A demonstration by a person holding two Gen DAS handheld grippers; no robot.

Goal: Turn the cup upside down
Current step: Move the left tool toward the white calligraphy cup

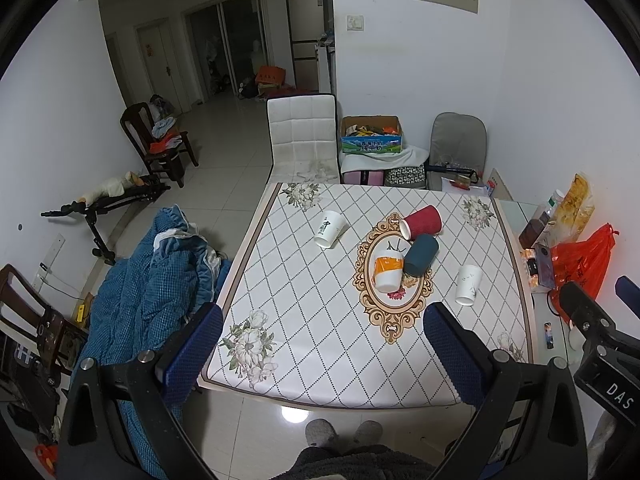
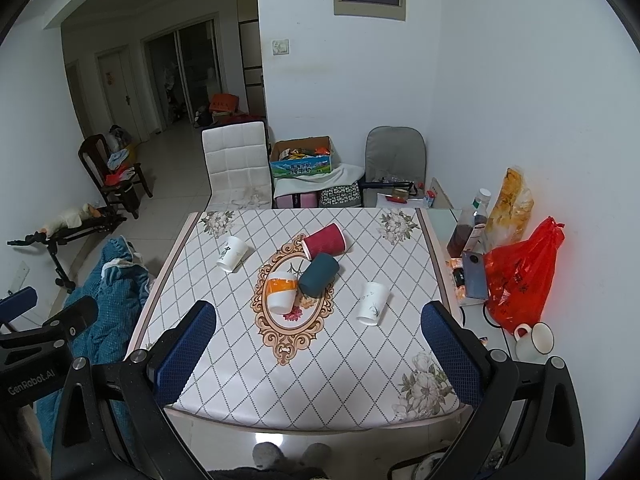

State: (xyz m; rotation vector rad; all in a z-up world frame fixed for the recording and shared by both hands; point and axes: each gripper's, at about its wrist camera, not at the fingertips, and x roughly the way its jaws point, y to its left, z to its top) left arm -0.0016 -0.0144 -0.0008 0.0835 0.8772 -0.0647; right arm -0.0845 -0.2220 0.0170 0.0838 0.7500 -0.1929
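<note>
Several cups lie on their sides on the patterned table [image 1: 304, 320] [image 2: 240, 360]: a white cup with black writing [image 1: 330, 229] [image 2: 232, 253], a red ribbed cup [image 1: 422, 222] [image 2: 325, 239], a dark teal cup [image 1: 421, 255] [image 2: 320, 274], a white cup with an orange band [image 1: 388, 270] [image 2: 282, 291] and a plain white cup [image 1: 468, 284] [image 2: 373, 303]. My left gripper [image 1: 324, 356] is open and empty, held above the table's near edge. My right gripper [image 2: 318, 354] is open and empty, also at the near edge, well short of the cups.
A red plastic bag [image 2: 520, 276], bottles [image 2: 464, 232], a phone [image 2: 474, 274] and a white mug [image 2: 534, 340] crowd the table's right side. A blue blanket [image 1: 152, 280] lies left of the table. A white chair [image 1: 302, 140] and a box [image 1: 372, 136] stand behind it.
</note>
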